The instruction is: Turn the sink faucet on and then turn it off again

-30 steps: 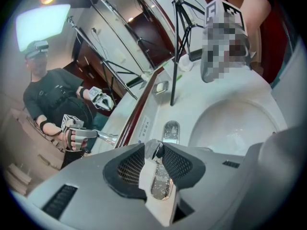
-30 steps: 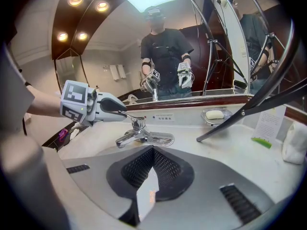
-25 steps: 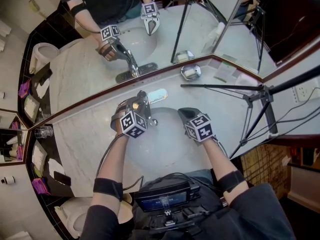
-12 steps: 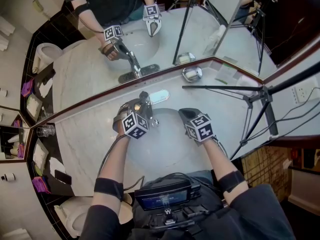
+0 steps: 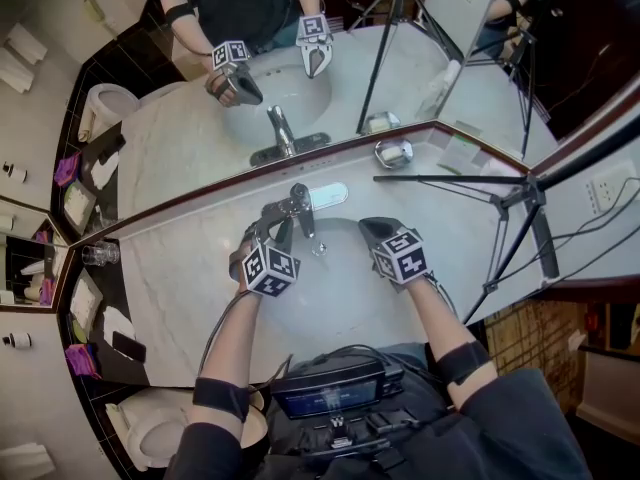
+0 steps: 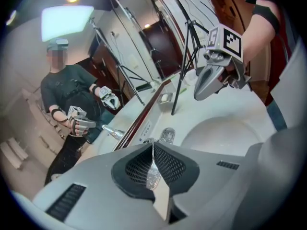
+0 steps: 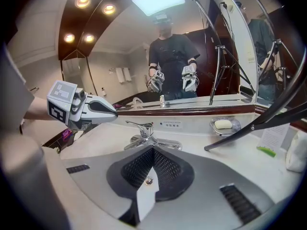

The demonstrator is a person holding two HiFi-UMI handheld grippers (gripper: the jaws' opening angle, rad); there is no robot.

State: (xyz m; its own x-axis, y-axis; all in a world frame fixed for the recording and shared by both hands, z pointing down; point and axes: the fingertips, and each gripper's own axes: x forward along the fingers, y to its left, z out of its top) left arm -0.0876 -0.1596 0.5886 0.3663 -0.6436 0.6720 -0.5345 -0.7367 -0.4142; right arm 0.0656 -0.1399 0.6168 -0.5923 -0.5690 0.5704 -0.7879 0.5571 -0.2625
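My left tongs [image 5: 268, 218], closing on nothing, sit just left of the faucet [image 5: 302, 213], nearer its lever than my shut, empty right tongs [image 5: 372, 228].

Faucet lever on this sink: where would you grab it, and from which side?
Probably the free end of the lever, the slim chrome bar atop the faucet. It juts out over the spout toward the basin, so come from the basin side with a jaw on each side of it. The mirror stands close behind, leaving little room from the back.
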